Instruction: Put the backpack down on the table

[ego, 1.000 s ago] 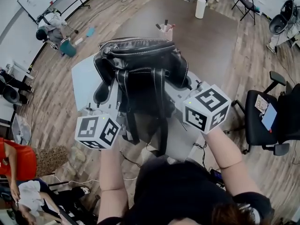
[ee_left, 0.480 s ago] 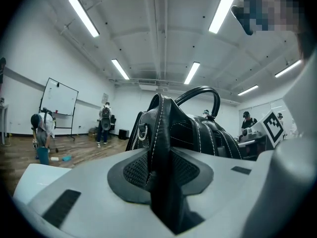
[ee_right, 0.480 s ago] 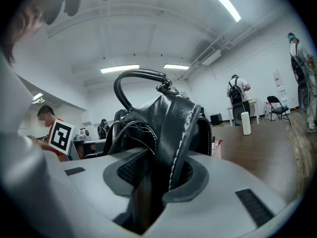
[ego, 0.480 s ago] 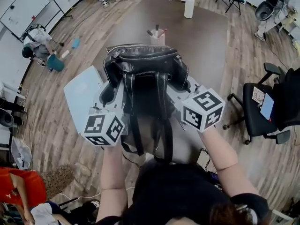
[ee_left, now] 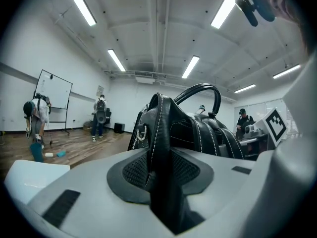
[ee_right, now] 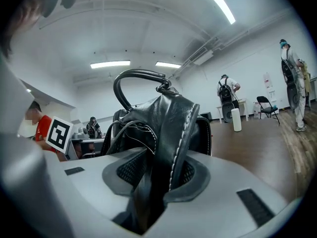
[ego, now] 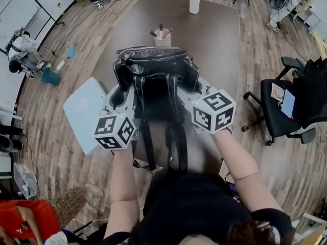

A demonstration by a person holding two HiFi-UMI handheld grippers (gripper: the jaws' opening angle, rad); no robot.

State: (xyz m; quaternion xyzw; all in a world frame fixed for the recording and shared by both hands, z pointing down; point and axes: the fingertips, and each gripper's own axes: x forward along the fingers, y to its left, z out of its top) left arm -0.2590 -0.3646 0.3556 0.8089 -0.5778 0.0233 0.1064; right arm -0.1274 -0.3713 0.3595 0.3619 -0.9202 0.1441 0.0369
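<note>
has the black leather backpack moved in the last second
Yes. In the head view the black leather backpack has come down toward the brown table: it looks smaller and uncovers more of the pale blue flat board beside it.

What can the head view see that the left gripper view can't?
Only the head view shows the cup of pens on the brown table and the black office chair. Only the left gripper view shows the ceiling lights and a black strap pinched between the left gripper's jaws. Both show the black backpack.
</note>
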